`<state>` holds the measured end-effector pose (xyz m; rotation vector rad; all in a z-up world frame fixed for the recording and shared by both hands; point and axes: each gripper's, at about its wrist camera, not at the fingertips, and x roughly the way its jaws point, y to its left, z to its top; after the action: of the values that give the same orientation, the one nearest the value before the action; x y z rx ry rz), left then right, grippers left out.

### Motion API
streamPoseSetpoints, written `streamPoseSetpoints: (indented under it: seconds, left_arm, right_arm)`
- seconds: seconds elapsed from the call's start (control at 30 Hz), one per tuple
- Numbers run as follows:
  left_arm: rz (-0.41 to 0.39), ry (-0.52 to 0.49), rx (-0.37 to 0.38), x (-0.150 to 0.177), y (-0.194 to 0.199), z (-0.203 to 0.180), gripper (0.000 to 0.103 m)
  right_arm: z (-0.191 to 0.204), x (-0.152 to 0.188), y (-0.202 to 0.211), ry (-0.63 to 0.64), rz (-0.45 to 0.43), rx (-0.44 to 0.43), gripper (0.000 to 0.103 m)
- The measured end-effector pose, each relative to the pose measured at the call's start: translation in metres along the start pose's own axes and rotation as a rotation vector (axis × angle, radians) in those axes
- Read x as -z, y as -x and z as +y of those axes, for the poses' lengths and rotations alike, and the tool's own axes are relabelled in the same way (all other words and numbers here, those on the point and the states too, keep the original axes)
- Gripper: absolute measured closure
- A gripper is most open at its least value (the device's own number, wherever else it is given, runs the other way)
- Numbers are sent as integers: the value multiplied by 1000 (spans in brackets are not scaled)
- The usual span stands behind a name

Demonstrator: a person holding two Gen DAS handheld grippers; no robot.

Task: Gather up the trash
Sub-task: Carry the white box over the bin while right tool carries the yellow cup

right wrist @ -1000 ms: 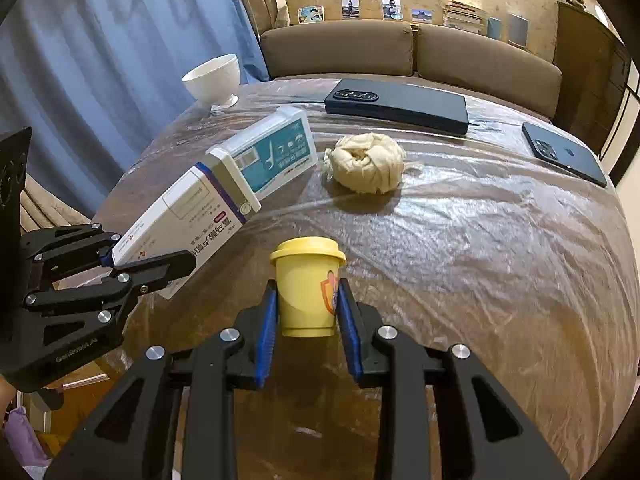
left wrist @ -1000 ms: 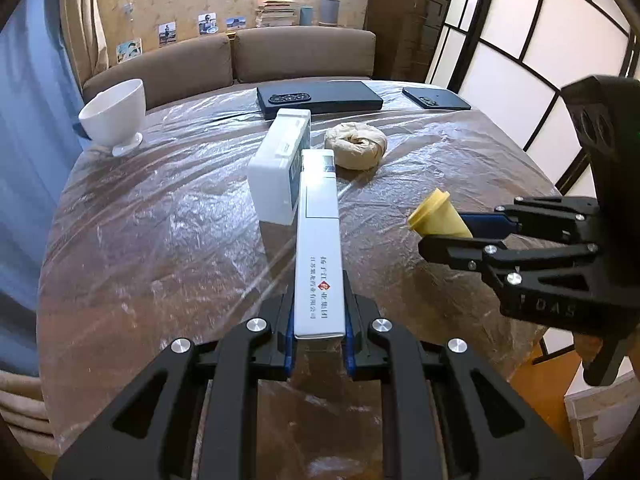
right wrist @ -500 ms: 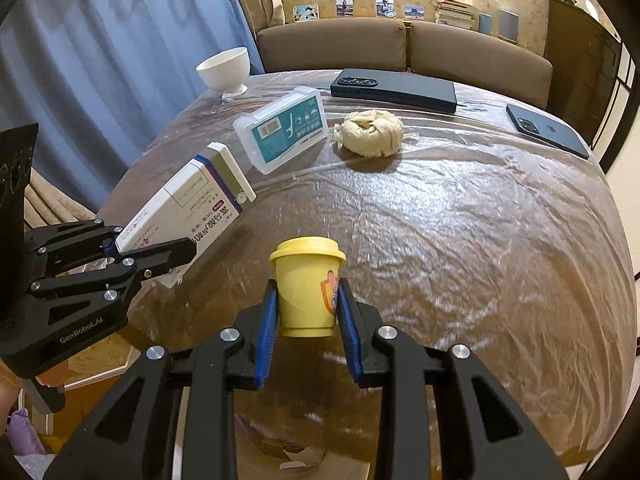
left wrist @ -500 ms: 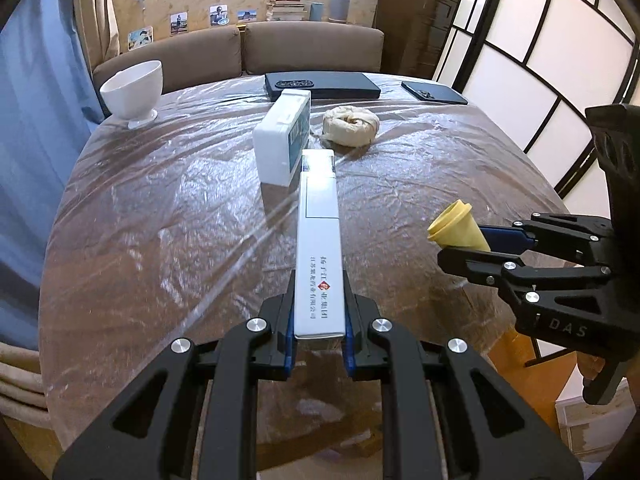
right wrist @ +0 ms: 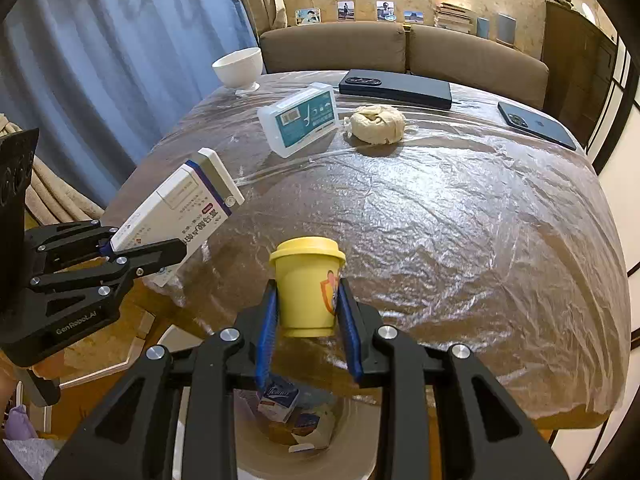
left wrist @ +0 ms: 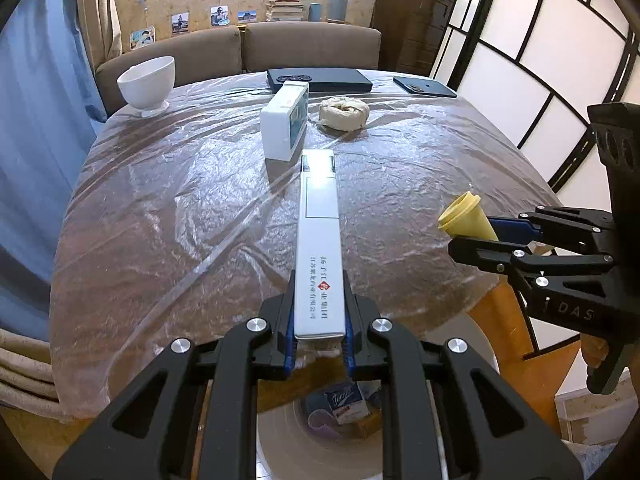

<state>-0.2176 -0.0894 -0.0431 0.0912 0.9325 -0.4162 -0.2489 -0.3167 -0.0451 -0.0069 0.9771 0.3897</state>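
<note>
My left gripper [left wrist: 319,344] is shut on a long white medicine box [left wrist: 320,248], held past the table's near edge; it also shows in the right wrist view [right wrist: 176,216]. My right gripper [right wrist: 308,320] is shut on a small yellow cup with a lid [right wrist: 307,284], seen at the right of the left wrist view [left wrist: 466,218]. Below both grippers stands a pale round bin [right wrist: 360,452] with a tissue pack [right wrist: 279,398] and other scraps inside; it also shows in the left wrist view [left wrist: 288,440].
On the plastic-covered round table [left wrist: 180,220] lie a white-teal box [left wrist: 286,124], a crumpled paper wad [left wrist: 344,112], a white bowl [left wrist: 148,82], a dark flat case [left wrist: 320,79] and a phone [left wrist: 424,87]. A sofa stands behind.
Both grippers have drawn back from the table with their loads and now hang beyond its near edge, above the bin, which has come into view.
</note>
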Motion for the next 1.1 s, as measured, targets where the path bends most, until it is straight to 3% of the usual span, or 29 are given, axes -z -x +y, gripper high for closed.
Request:
streamPoseSetpoints:
  seconds: [0.87, 1.1]
  left_arm:
    - [43, -52, 29, 44, 35, -12, 84]
    - [68, -111, 56, 55, 41, -20, 84]
  right_arm:
    - [25, 45, 16, 22, 46, -13, 74]
    - [26, 56, 17, 25, 66, -17, 74]
